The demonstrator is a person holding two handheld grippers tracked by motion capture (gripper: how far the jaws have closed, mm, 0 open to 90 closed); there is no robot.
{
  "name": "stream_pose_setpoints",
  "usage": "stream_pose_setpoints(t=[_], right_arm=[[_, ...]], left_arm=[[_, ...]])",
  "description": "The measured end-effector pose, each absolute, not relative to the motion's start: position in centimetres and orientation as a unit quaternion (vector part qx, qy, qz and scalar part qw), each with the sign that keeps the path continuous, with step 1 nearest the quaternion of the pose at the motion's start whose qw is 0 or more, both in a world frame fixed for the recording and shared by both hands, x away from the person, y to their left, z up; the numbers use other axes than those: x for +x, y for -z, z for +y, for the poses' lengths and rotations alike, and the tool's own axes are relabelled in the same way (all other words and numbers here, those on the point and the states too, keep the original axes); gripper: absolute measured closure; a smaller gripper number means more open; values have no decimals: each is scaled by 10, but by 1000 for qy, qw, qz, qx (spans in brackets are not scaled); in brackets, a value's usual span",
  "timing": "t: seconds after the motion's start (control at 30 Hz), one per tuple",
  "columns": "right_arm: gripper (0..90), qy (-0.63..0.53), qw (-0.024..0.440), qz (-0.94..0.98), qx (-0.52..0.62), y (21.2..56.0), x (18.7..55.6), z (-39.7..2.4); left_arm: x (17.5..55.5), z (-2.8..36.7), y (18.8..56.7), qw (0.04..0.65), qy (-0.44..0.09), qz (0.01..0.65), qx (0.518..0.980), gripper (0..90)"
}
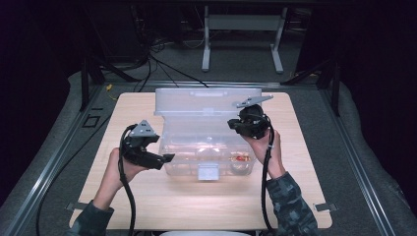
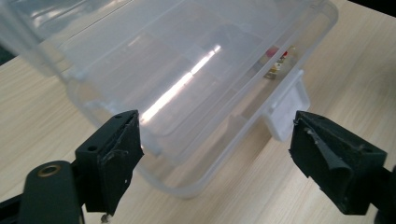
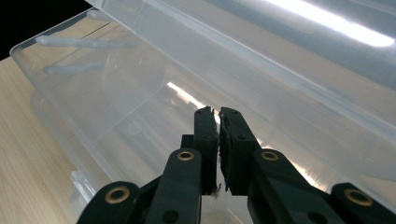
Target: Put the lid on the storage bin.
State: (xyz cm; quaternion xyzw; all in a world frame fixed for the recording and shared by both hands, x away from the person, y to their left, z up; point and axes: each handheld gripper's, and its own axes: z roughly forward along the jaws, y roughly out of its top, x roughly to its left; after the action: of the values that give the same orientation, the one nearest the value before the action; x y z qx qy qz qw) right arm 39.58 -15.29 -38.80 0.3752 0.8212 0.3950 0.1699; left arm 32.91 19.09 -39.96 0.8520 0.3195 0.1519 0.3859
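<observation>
High view: a clear plastic storage box (image 1: 209, 152) sits mid-table on the wooden tabletop (image 1: 196, 201), its lid (image 1: 206, 102) raised at the rear and its white front latch (image 1: 207, 172) facing the person. Small items, one with red on it (image 1: 239, 158), lie in the box toward its right end.

Left gripper (image 1: 164, 158): held at the box's left front corner, jaws apart. In the left gripper view the corner and latch (image 2: 287, 109) lie ahead of the pads (image 2: 119, 156), with nothing pressed between them.

Right gripper (image 1: 232, 124): up at the right end of the lid. In the right gripper view its jaws stand together, tips nearly meeting; the pictures do not settle whether a thin edge is pinched there, or whether the closed jaws merely lean on the lid (image 3: 280, 60).

Risks, as judged:
- If the lid stands only on the right gripper's contact, any slip would let it fall forward, possibly onto the left gripper.
- The box is light and the left gripper has no hold on it; a push on the lid could slide or tip the box backward.
- A jolt could scatter the small items inside.
</observation>
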Motion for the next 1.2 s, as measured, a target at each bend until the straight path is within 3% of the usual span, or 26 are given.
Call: stream_pose_setpoints(t=[0.33,0.57,1.2], right_arm=[[859,-397,169,818,381,390,392,-156],[859,-397,168,817,383,392,386,-158],[864,-398,166,814,389,408,357,-174]], left_arm=[[323,236,417,377,-159,374,832,83],[322,259,438,385,-134,398,821,55],[329,261,481,364,-101,426,822,22]])
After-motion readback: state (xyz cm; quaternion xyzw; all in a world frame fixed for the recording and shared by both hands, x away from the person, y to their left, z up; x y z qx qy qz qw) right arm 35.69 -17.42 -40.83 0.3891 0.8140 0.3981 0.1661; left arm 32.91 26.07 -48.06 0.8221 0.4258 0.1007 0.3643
